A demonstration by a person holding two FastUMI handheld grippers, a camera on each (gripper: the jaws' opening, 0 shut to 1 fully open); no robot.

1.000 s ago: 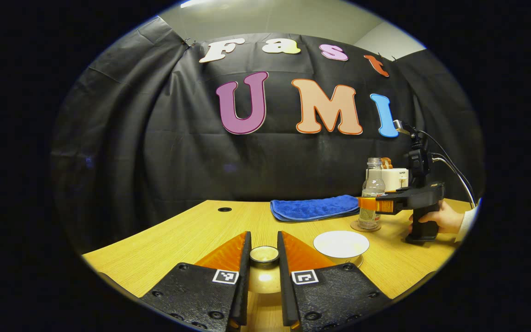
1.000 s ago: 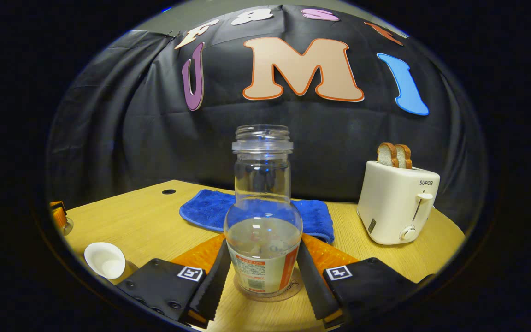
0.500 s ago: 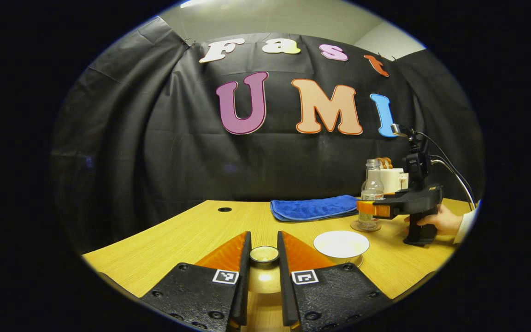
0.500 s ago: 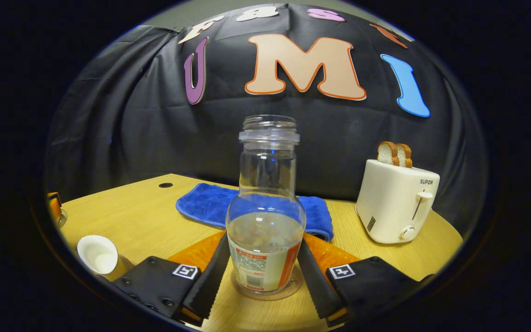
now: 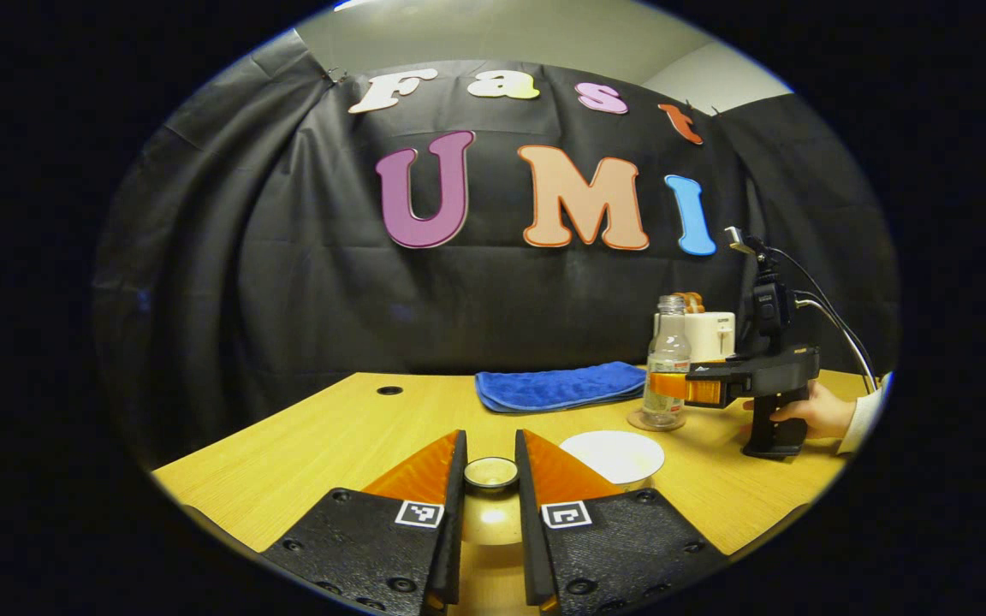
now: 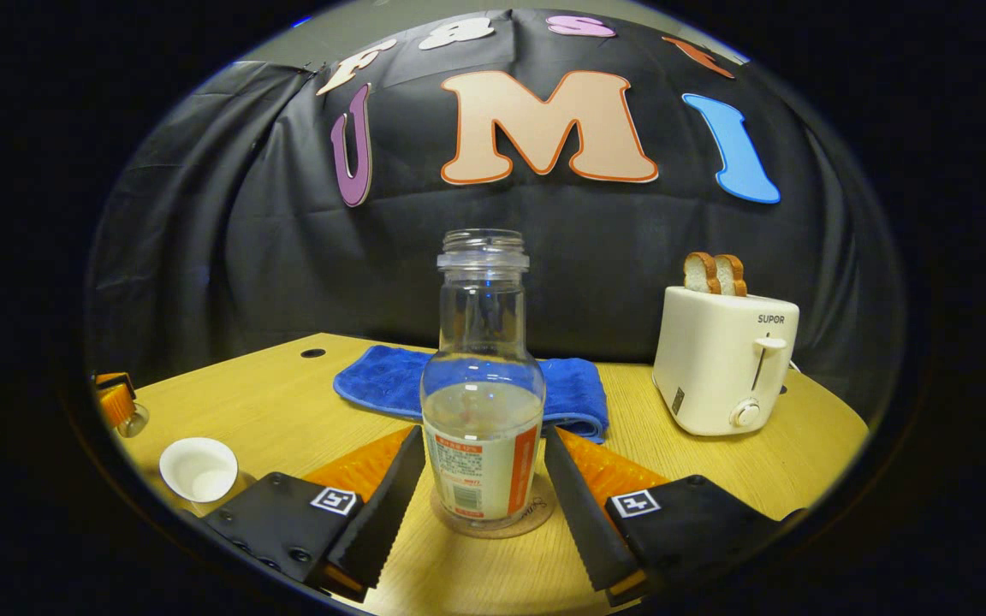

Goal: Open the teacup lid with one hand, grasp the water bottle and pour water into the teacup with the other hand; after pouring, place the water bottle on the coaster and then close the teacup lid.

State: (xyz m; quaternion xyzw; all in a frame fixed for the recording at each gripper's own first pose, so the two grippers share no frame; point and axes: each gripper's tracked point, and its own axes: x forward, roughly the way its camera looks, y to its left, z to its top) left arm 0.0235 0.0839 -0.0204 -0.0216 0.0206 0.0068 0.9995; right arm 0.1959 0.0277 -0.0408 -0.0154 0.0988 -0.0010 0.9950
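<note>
while the left gripper (image 5: pixel 490 488) clamps the lid (image 5: pixel 490 472), the right gripper (image 6: pixel 483 479) gapes beside the bottle (image 6: pixel 483 411).

wooden bench (image 6: pixel 270 411) with a curved front edge and a round cable hole (image 6: pixel 313 352) near its far left. black cloth wall (image 6: pixel 228 257) hangs in folds behind it. above the cloth, a pale grey room wall (image 5: pixel 544 34) and a bright light strip (image 5: pixel 352 4) at the top edge.
</note>
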